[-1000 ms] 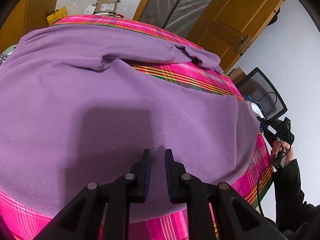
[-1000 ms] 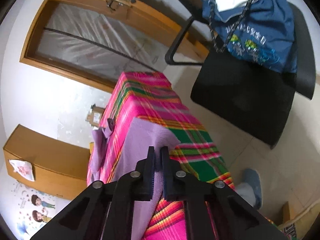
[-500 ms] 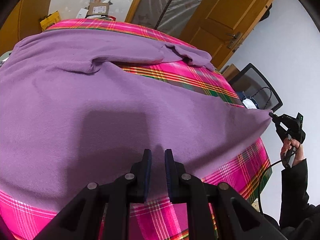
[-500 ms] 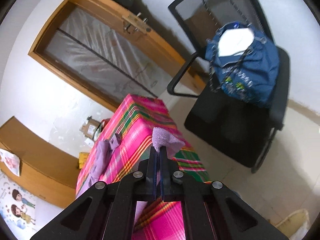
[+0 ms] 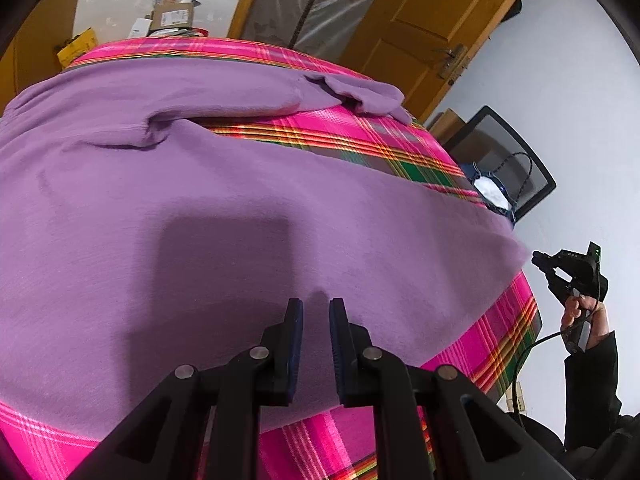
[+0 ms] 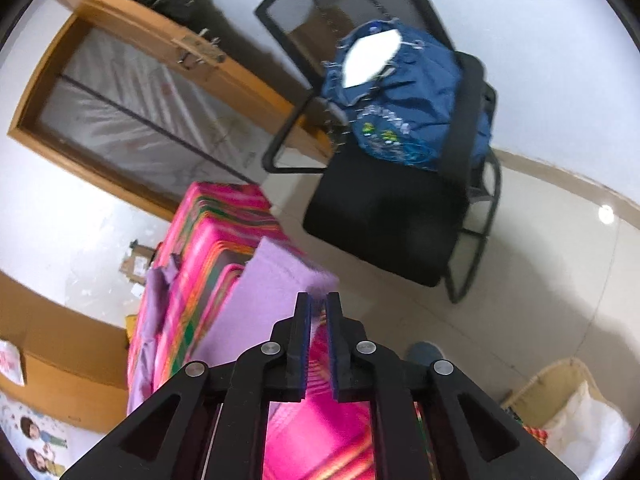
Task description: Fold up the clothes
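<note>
Here, soft purple fleece garment (image 5: pixel 240 208) on plaid cloth (image 5: pixel 360 136), left hand-held gripper (image 5: pixel 316 308) slightly parted, right hand-held gripper (image 6: pixel 318 300) opening, empty.

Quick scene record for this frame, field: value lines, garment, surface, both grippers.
garment: purple garment spread flat
surface: pink plaid cloth under it
left gripper: above the garment's near edge, jaws apart, nothing held
right gripper: off the table's end, jaws opening, garment corner just past its tips
background: blue bag on black chair
</note>
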`<state>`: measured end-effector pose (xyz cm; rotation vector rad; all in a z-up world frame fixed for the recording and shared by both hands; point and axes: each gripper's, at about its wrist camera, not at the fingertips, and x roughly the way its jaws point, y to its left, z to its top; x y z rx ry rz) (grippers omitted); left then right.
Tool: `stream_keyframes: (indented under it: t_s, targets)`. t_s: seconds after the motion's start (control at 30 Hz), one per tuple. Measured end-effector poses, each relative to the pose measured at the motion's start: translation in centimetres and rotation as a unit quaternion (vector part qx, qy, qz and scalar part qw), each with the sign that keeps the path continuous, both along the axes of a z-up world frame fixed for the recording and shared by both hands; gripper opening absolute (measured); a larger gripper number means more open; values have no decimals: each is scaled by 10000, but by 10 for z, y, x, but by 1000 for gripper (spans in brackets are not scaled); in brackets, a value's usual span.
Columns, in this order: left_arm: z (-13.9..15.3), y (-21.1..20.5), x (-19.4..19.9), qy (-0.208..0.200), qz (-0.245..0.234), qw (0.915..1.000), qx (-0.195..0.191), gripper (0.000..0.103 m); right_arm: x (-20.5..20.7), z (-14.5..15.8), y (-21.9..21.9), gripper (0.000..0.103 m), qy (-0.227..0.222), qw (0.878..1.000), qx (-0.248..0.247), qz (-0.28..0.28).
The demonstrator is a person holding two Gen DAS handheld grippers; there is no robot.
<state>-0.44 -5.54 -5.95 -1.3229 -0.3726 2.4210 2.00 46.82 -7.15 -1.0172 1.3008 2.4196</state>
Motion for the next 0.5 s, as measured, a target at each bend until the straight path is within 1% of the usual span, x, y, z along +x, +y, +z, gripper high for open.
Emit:
stream_keyframes:
  t_s: [0.07, 0.1, 0.13, 0.23, 0.3, 0.5]
  targets:
    - [-1, 2, 0, -18, -41, 10000, 1, 13, 3, -6, 7, 18, -53, 9999, -63, -112]
    - [-1, 4, -1, -24, -62, 10000, -6, 13, 4, -11, 11, 33, -100, 9997, -160, -160]
    - [-1, 4, -1, -25, -78, 10000, -10, 13, 5, -16, 14, 42, -158, 9993, -282, -183]
    - [-2, 8, -1, -26, -138, 9999, -31, 13, 4, -34, 16, 42, -299, 9968, -728, -115]
    - [-2, 10, -2, -25, -193, 9998, -55, 13, 0, -47, 11, 42, -330, 9936, -1081, 38]
    - [-2, 20, 3, 16, -437, 9990, -111, 13, -15, -55, -4, 42, -280, 9881, -1437, 475]
